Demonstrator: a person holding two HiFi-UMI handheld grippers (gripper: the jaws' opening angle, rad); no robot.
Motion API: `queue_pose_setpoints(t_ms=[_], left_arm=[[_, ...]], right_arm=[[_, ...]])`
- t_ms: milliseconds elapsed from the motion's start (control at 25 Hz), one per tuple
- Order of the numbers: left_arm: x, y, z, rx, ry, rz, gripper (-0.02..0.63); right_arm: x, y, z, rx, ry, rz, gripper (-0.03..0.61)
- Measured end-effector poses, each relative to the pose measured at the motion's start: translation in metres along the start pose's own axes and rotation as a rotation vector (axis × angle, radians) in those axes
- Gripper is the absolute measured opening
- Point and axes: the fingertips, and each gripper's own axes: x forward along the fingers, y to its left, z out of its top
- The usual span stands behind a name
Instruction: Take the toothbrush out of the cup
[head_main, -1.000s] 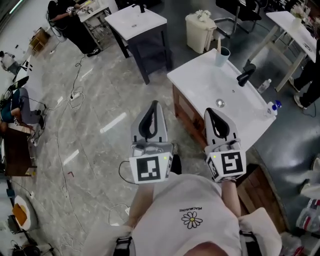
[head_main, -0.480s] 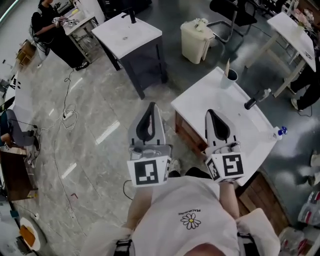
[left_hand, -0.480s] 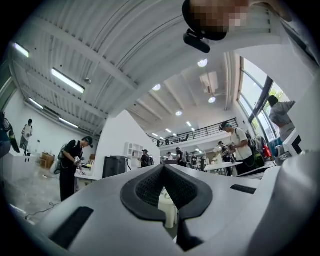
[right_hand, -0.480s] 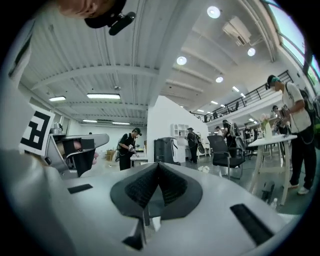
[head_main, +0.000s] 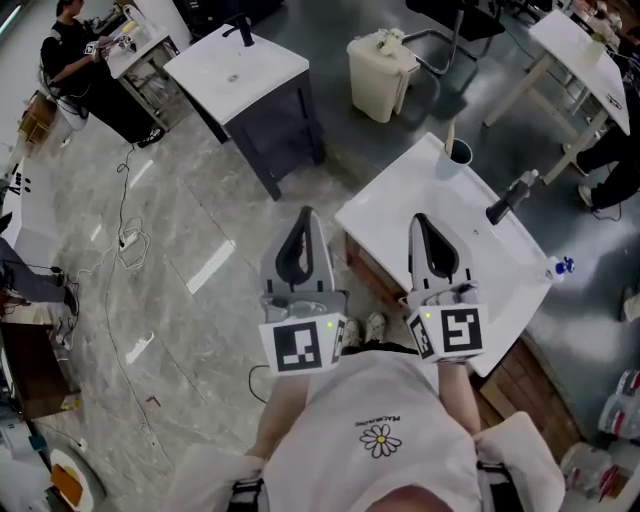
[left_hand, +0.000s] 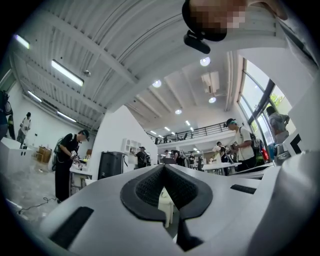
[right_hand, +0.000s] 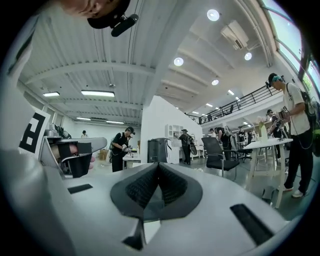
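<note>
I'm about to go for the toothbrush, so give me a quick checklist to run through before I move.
1. Cup located: ok. The cup stands at the far corner of the counter.
2. Toothbrush in place: ok. The toothbrush stands upright in the cup.
3. Right gripper open for the grasp: not ok. Its jaws are shut and empty.
4. Left gripper free: ok. Its jaws are shut and hold nothing.
5. Within reach of the cup: not ok. Both grippers are held near the chest, well short of it.
6. Path clear: ok. The counter ahead is bare, and the faucet stands off to the side.
</note>
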Motion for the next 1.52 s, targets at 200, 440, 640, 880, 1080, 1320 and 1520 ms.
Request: queue_pose_setpoints(t_ms=[200, 440, 640, 880, 1080, 1320, 1520], left_arm=[[0.006, -0.009, 0.002, -0.004, -0.009, -0.003, 0.015], [0.013, -0.016, -0.005, 0.060, 0.008, -0.023, 0.015], [0.019, -0.017, -0.004, 0.057, -0.003, -0.017, 0.015], [0.022, -0.016, -0.011, 0.082, 0.020, -0.020, 0.015], [0.025, -0.017, -0.010, 0.054, 0.007, -0.013, 0.015], [0.026, -0.015, -0.018, 0.052, 0.038, 0.005, 0.015], [0.030, -0.015, -0.015, 0.104, 0.031, 0.010, 0.015]], right_arm=[[0.002, -0.010, 0.002, 0.026, -0.011, -0.023, 0.011], [0.006, -0.013, 0.002, 0.004, -0.006, -0.001, 0.011], [0.011, -0.026, 0.006, -0.012, -0.007, -0.022, 0.011], [0.031, -0.053, 0.010, -0.022, 0.012, -0.035, 0.057], [0.051, -0.084, 0.007, -0.011, 0.030, -0.065, 0.103], [0.081, -0.117, -0.013, -0.015, 0.077, -0.104, 0.138], [0.109, -0.145, -0.045, -0.112, 0.169, -0.157, 0.178]])
